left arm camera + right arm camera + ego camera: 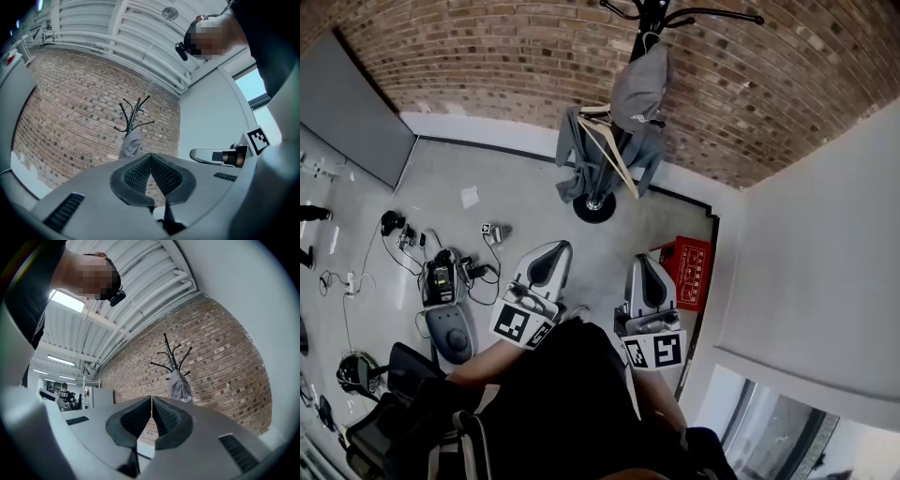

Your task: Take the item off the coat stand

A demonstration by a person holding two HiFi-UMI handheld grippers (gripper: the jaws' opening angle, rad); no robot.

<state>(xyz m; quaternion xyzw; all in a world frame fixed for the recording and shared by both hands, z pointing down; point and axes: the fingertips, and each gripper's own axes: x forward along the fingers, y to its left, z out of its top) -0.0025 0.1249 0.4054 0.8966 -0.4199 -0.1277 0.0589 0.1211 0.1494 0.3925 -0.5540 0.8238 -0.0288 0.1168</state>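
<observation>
Left gripper (553, 246) and right gripper (643, 259), jaws together and empty, sit well short of the coat stand (594, 208), where a grey cap (639, 84) hangs high. One should open, pinch the cap, then lift it clear.

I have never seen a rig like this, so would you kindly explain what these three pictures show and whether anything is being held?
A person holds hand-held tongs in each hand. The head view looks down from their head: left tongs, right tongs, and ahead a coat stand carrying a grey cap and a grey garment on a hanger. Cables and devices lie on the floor. The other two pictures come from cameras riding on each pair of tongs. Both are shut and empty.
</observation>
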